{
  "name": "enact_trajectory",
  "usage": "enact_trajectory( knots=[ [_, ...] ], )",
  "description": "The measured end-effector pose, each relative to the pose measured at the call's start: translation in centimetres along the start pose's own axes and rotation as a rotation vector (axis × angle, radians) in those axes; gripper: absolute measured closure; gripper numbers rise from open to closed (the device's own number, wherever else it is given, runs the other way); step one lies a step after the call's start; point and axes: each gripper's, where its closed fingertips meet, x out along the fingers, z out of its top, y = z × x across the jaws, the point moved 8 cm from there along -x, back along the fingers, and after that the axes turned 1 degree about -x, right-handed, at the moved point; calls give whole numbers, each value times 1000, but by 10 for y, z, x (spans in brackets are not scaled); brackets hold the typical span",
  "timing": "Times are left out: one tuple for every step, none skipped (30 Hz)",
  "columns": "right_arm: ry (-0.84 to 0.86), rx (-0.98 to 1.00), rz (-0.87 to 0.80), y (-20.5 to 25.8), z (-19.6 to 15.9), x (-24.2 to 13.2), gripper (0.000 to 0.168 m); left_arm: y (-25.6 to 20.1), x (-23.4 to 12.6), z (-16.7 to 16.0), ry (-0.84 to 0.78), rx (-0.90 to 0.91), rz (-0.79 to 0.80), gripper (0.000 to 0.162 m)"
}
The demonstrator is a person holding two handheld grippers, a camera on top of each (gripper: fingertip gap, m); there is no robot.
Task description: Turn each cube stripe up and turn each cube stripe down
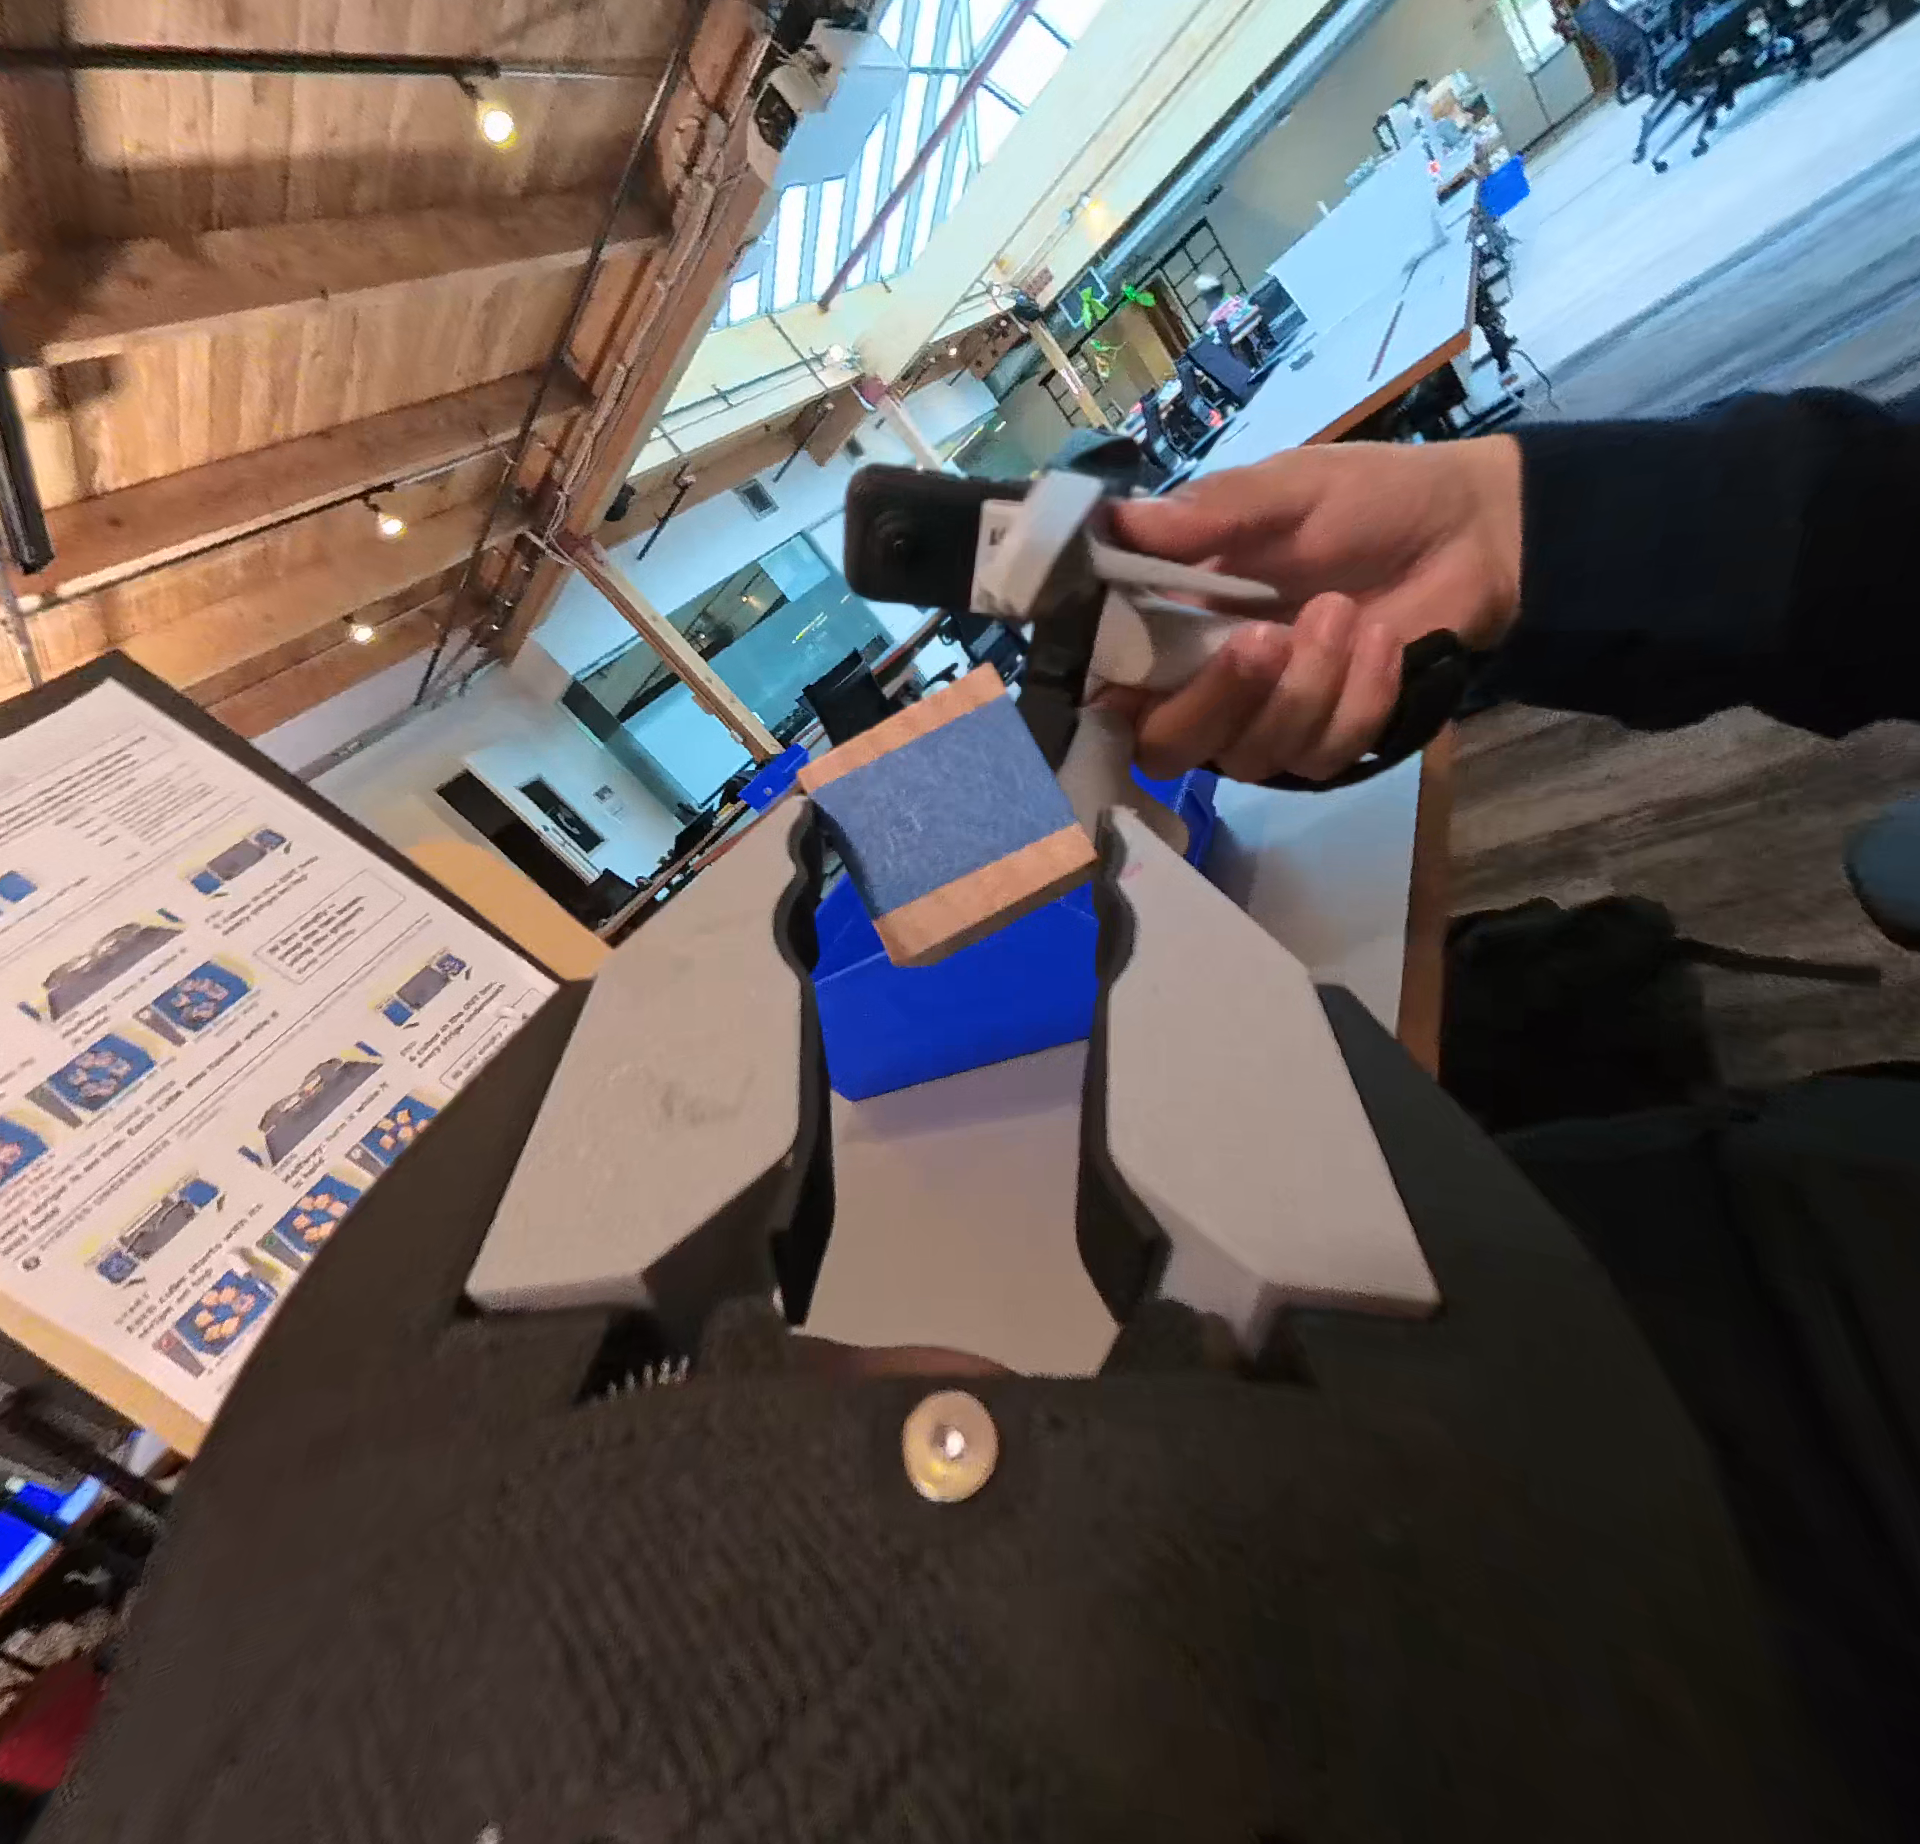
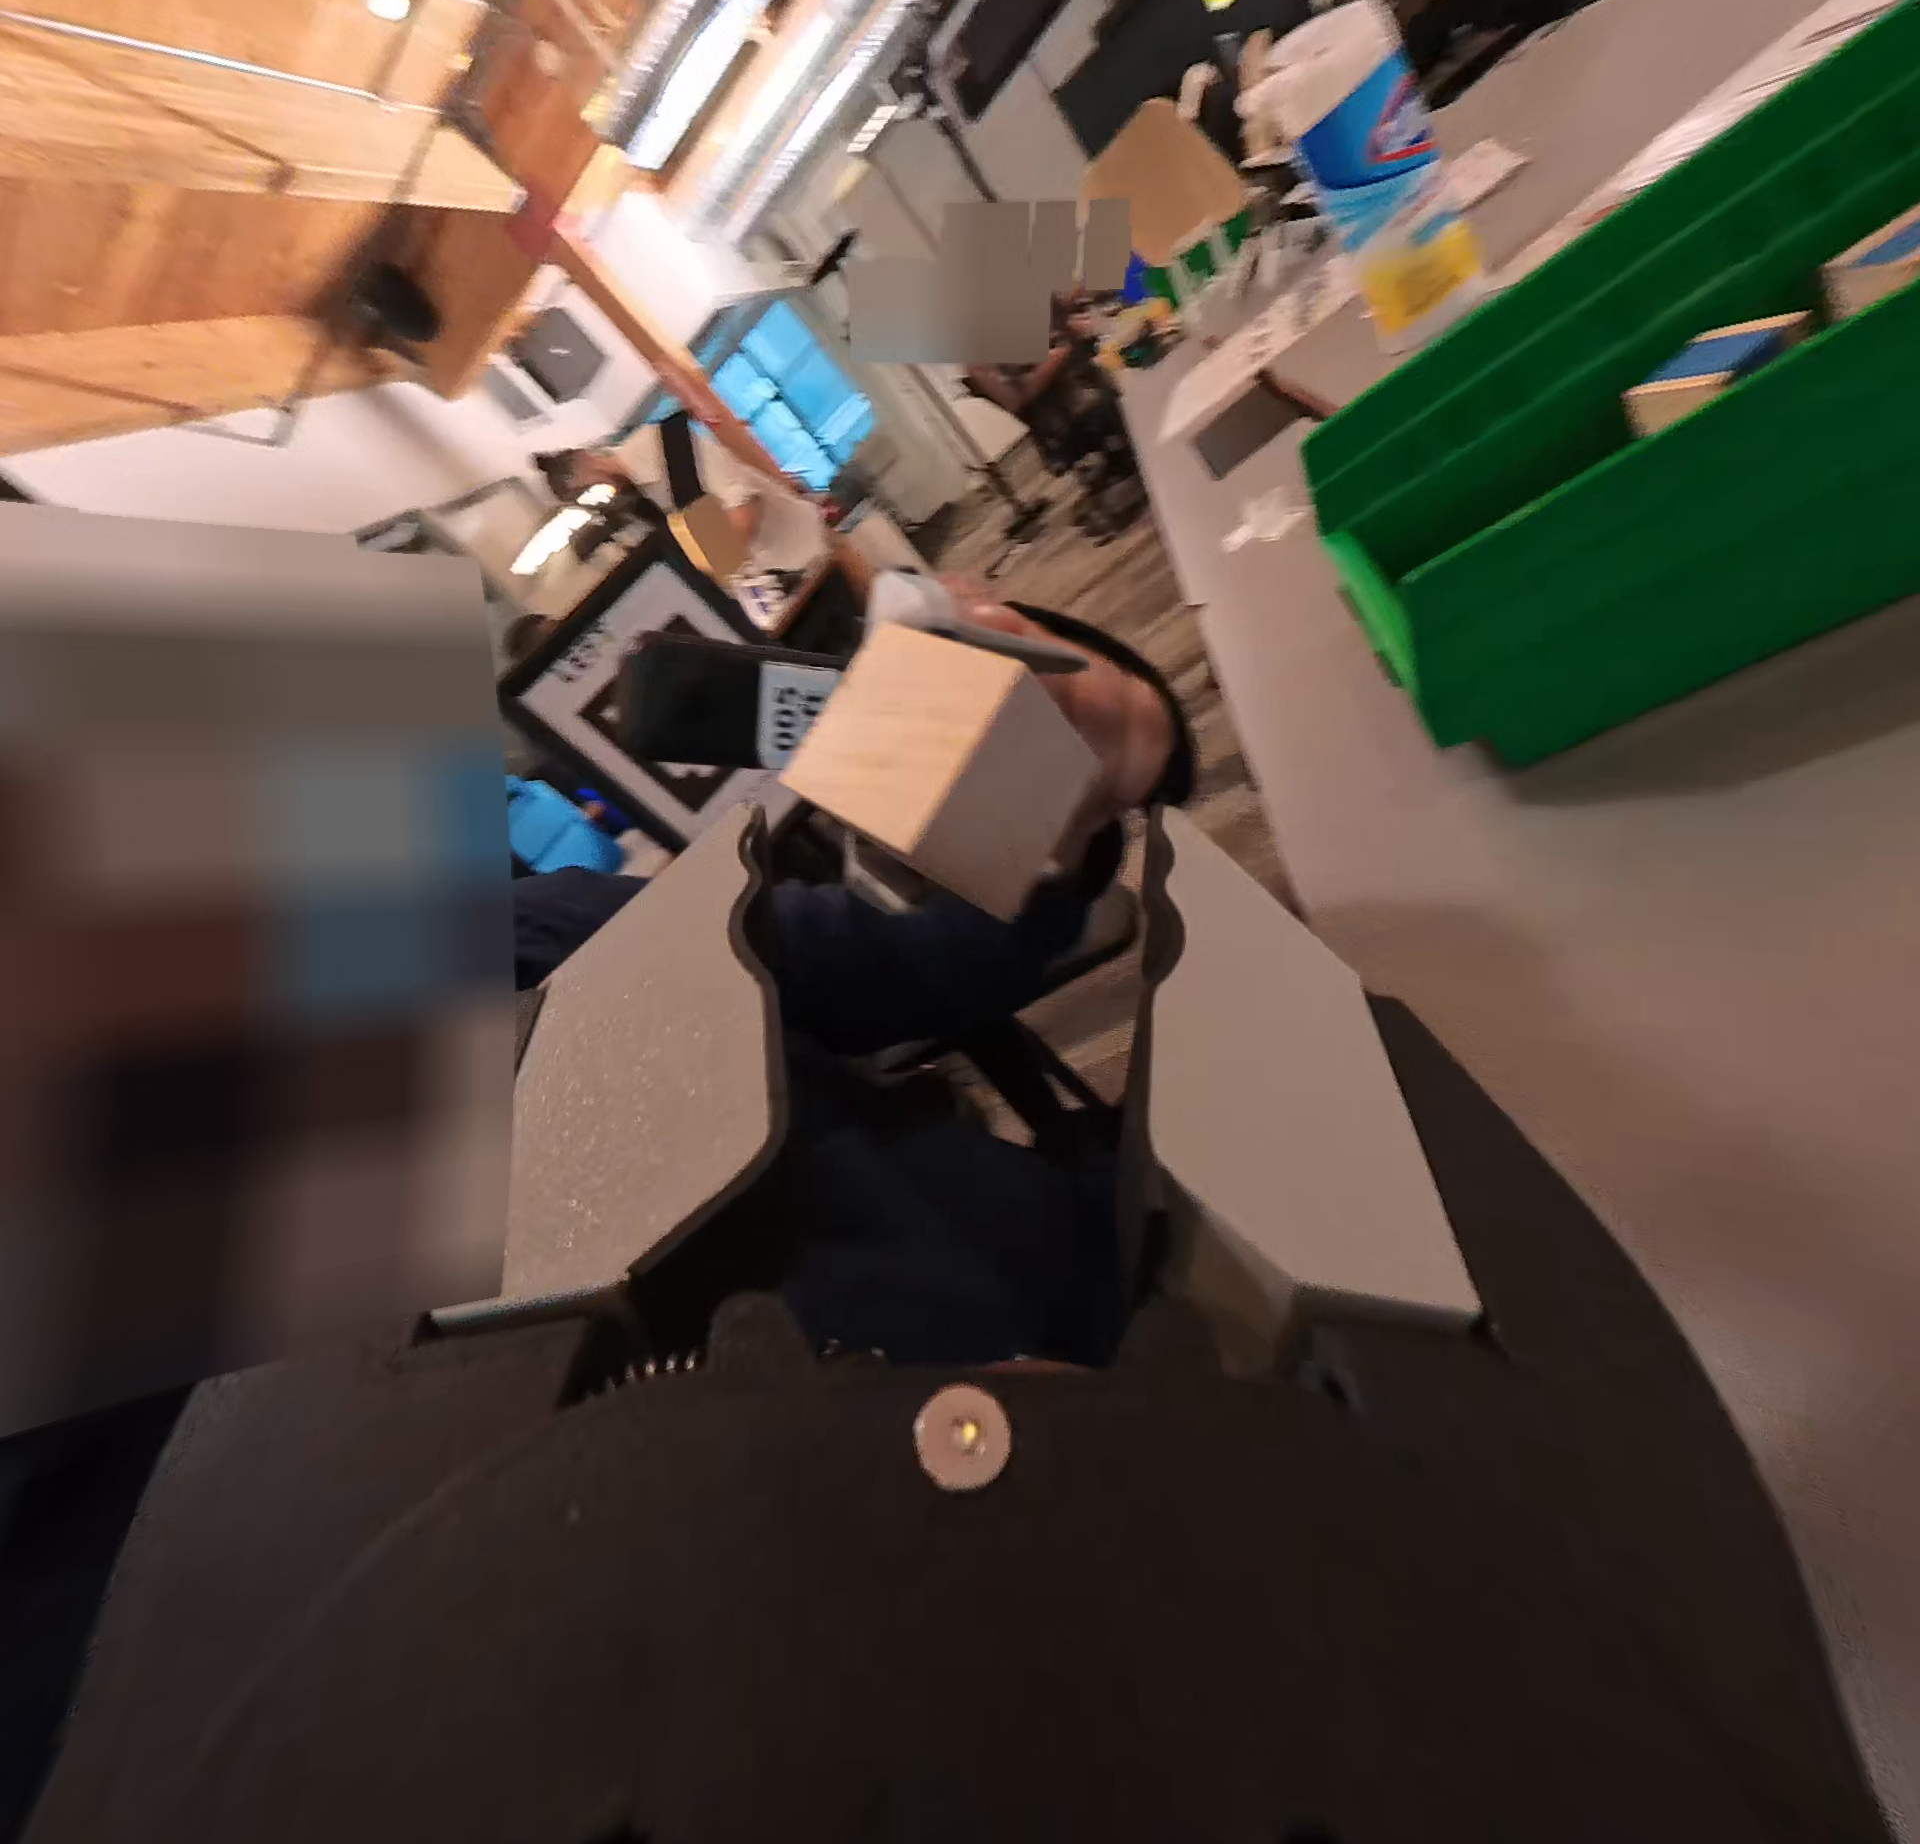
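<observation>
A wooden cube (image 1: 945, 818) with a blue felt stripe is held up in the air between both grippers. In the left wrist view the stripe face is toward the camera, and the cube sits tilted, its corners against both fingertips of my left gripper (image 1: 956, 833), which is shut on it. In the right wrist view the cube (image 2: 914, 755) shows plain wood faces. My right gripper (image 2: 951, 828) is open, its tips on either side of the cube's near corner with small gaps. The right gripper (image 1: 1039, 589) also shows behind the cube, held by a hand (image 1: 1330, 589).
A blue bin (image 1: 956, 1015) stands on the grey table below the cube. An instruction sheet on a board (image 1: 208, 1046) stands at the left. A green tray (image 2: 1610, 568) with striped cubes (image 2: 1714, 360) sits on the table (image 2: 1558, 963) at the right.
</observation>
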Motion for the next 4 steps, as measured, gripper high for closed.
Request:
enact_trajectory(
  knots=[
    [-2,19,44,2,0,3,100,-3,0,-1,-3,20,-9,111],
    [-7,36,75,2,-1,5,102,-6,0,-1,-11,44,-20,111],
    [0,54,94,0,-3,8,104,-9,0,-1,-18,71,-26,111],
    [20,72,100,-2,-6,11,106,-11,-1,-1,-22,101,-24,111]
  ],
)
